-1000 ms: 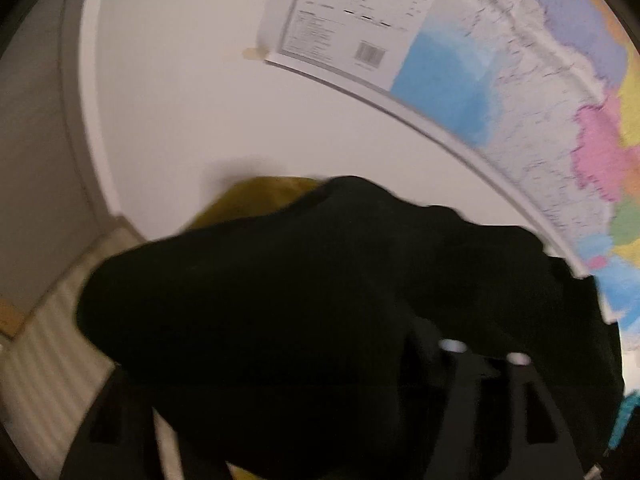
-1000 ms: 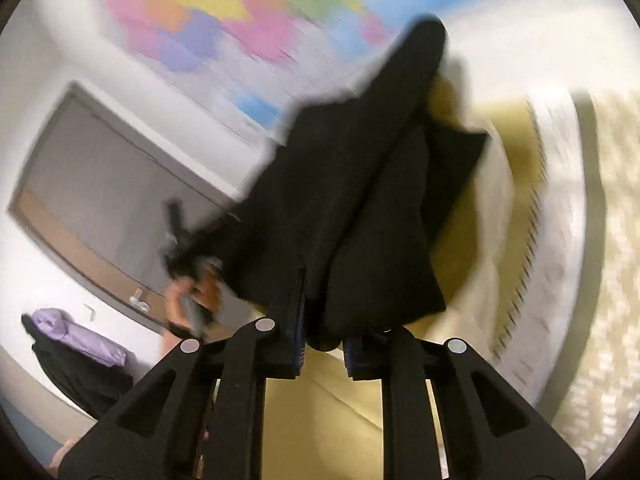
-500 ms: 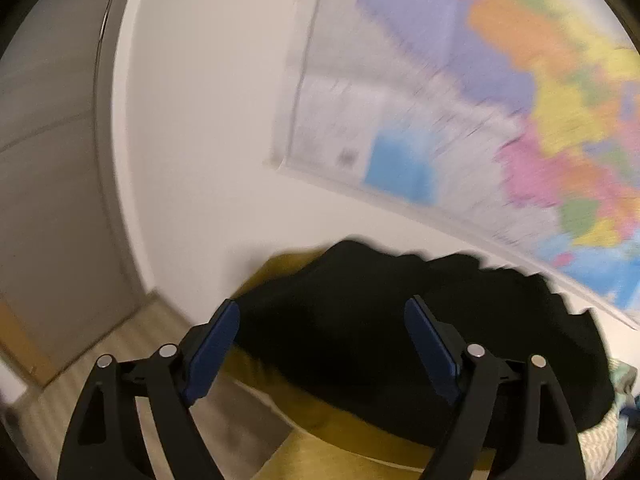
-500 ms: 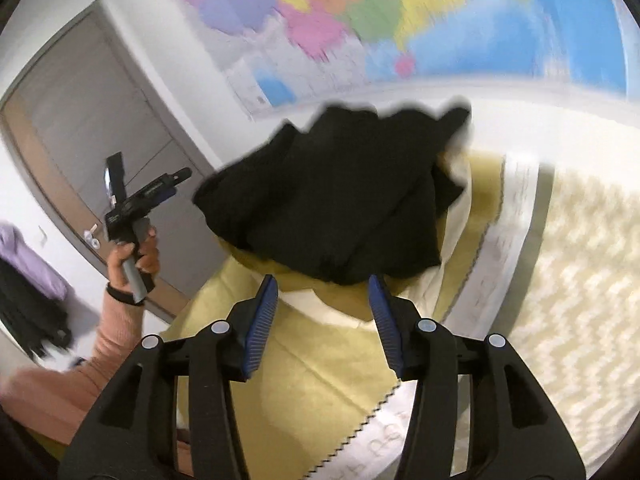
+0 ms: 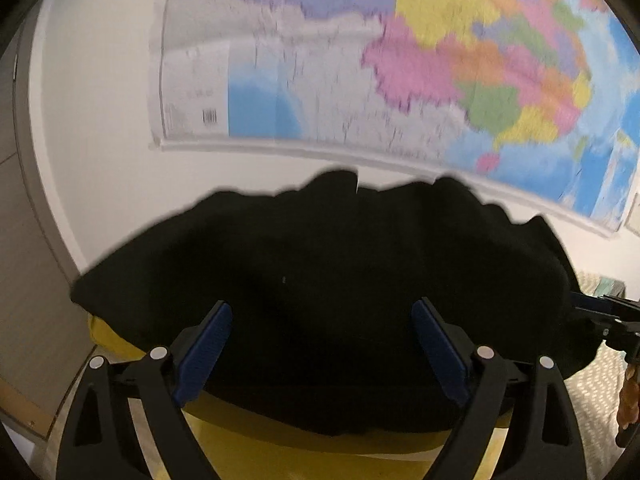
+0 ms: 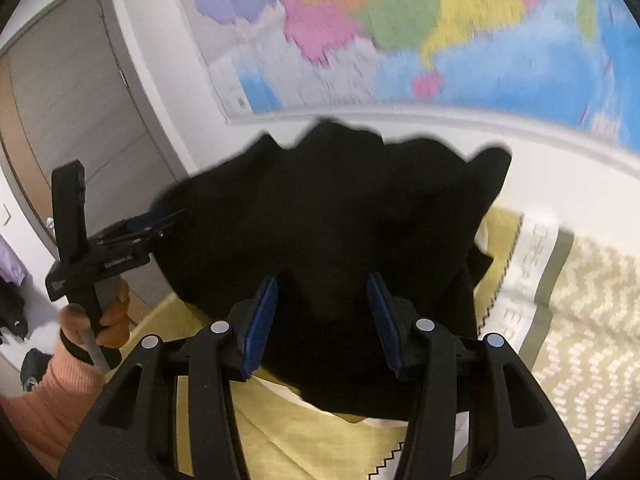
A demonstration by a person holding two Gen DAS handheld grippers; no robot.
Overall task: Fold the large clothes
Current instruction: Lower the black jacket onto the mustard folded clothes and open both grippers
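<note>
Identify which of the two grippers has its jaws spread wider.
The left gripper: its blue pads stand far apart before the black garment; the right gripper has a narrower gap.

garment (image 6: 340, 216): we see it black, heaped on yellow bedding (image 6: 320, 440)
right gripper (image 6: 322, 320): our jaws apart, nothing pinched

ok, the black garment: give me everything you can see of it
The black garment is soft, dark cloth, bunched in a rumpled heap with a wavy upper edge; no sleeves or collar can be told apart. It lies on a yellow cover near the wall with the map. The left claw is wide open. The right claw has just been opening. The cloth shows in the gap of both, but no pad visibly presses it.
</note>
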